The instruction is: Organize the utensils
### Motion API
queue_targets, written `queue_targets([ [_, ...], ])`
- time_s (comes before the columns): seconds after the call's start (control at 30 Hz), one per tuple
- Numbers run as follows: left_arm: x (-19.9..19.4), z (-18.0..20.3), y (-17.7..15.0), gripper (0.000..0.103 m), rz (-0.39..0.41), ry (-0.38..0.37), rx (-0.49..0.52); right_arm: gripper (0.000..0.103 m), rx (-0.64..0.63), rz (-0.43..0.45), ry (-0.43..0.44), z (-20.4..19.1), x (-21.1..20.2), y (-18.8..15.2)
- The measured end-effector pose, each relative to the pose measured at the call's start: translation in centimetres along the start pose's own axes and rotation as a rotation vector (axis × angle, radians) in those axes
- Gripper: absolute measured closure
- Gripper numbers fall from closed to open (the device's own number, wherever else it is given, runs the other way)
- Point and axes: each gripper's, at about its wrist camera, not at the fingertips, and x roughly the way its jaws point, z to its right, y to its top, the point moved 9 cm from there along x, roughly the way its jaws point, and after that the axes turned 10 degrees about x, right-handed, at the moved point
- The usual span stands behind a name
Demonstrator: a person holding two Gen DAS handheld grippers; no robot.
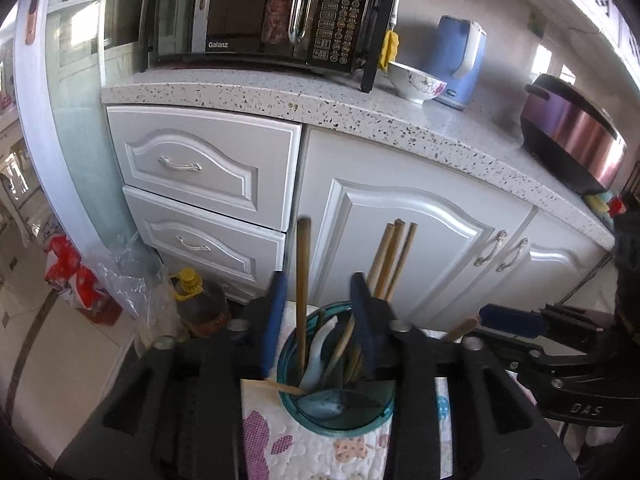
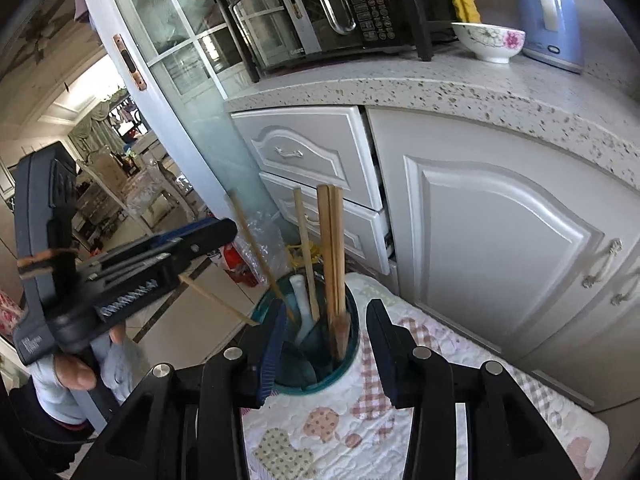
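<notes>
A teal utensil cup (image 1: 340, 420) (image 2: 340, 368) stands on a quilted patterned cloth (image 1: 304, 452) (image 2: 400, 432). It holds several wooden chopsticks (image 1: 390, 256) (image 2: 332, 248), a wooden handle (image 1: 303, 280) and a white spoon (image 1: 320, 352) (image 2: 301, 304). My left gripper (image 1: 320, 320) is open, its fingers on either side of the cup, with nothing between the pads; it also shows in the right wrist view (image 2: 192, 240). My right gripper (image 2: 326, 344) is open around the cup's rim; it also shows in the left wrist view (image 1: 512, 320).
White cabinets (image 1: 400, 232) and drawers (image 1: 200, 168) stand behind the cloth. On the speckled counter (image 1: 320, 100) are a microwave (image 1: 272, 12), a flowered bowl (image 1: 416, 82), a blue kettle (image 1: 460, 60) and a cooker (image 1: 572, 136). An oil bottle (image 1: 200, 300) and bags (image 1: 80, 280) sit on the floor.
</notes>
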Motion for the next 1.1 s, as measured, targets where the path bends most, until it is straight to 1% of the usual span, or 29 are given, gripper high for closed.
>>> queue_targets([
  [0.1,-0.9,0.1,-0.4,0.066,0.005,0.003,0.003,0.063,0.012,0.007,-0.007,0.3,-0.6,-0.7],
  [0.33,-2.6,1.0,-1.8,0.066,0.007,0.034,0.037,0.062,0.013,0.040,-0.021,0.1,-2.3,-2.4],
  [0.4,-2.8,1.2,-2.4,0.066,0.003,0.034,0.032,0.060,0.016,0.053,-0.034,-0.1,-2.5,-2.9],
  [0.5,-3.3,1.4,-3.3,0.066,0.002,0.060,0.036,0.060,0.014,0.063,-0.056,-0.4,-2.4,-3.7],
  [0.67,-4.2,1.3,-4.3,0.066,0.001,0.088,0.021,0.060,0.028,0.092,-0.081,-0.7,-2.6,-4.3],
  [0.83,-5.1,1.6,-4.8,0.066,0.011,0.107,0.032,0.059,0.030,0.113,-0.093,-1.3,-3.1,-4.6],
  [0.93,-5.6,1.6,-5.1,0.066,0.017,0.113,0.028,0.056,0.018,0.126,-0.100,-1.8,-3.5,-4.8],
  [1.07,-6.0,1.3,-5.5,0.066,0.020,0.134,0.026,0.047,0.009,0.149,-0.112,-2.2,-4.0,-5.0],
  [1.1,-6.2,1.3,-5.6,0.066,0.022,0.138,0.026,0.047,0.009,0.152,-0.110,-2.3,-4.1,-5.0],
])
